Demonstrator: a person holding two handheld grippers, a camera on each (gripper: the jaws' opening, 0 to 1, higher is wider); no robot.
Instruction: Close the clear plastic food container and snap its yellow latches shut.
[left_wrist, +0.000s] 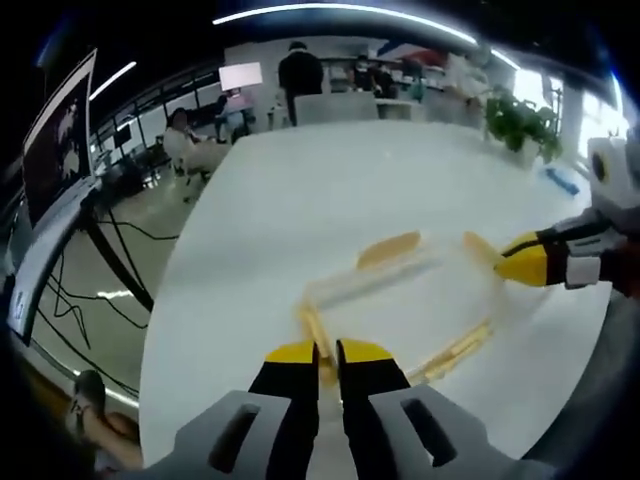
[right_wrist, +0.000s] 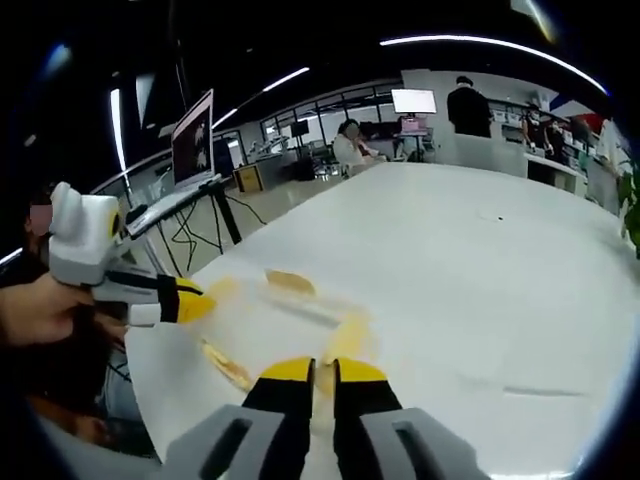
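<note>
The clear plastic container (left_wrist: 400, 295) lies on the white table (left_wrist: 330, 190), with yellow latches (left_wrist: 390, 248) around its rim. My left gripper (left_wrist: 328, 352) is shut, its yellow tips right at the container's near corner by a latch (left_wrist: 312, 325). My right gripper (left_wrist: 510, 262) comes in from the right, shut, its tip against the latch (left_wrist: 478, 245) on that end. In the right gripper view my right gripper (right_wrist: 322, 372) is shut just behind a yellow latch (right_wrist: 345, 335). The left gripper (right_wrist: 195, 302), held by a hand (right_wrist: 30, 310), points at the container's (right_wrist: 290, 310) opposite end.
A potted plant (left_wrist: 520, 120) and a small blue object (left_wrist: 562, 180) stand at the table's far right. A monitor (left_wrist: 60, 140) on a stand and floor cables lie left of the table edge. People sit and stand far behind. A laptop (right_wrist: 195, 135) sits on a stand.
</note>
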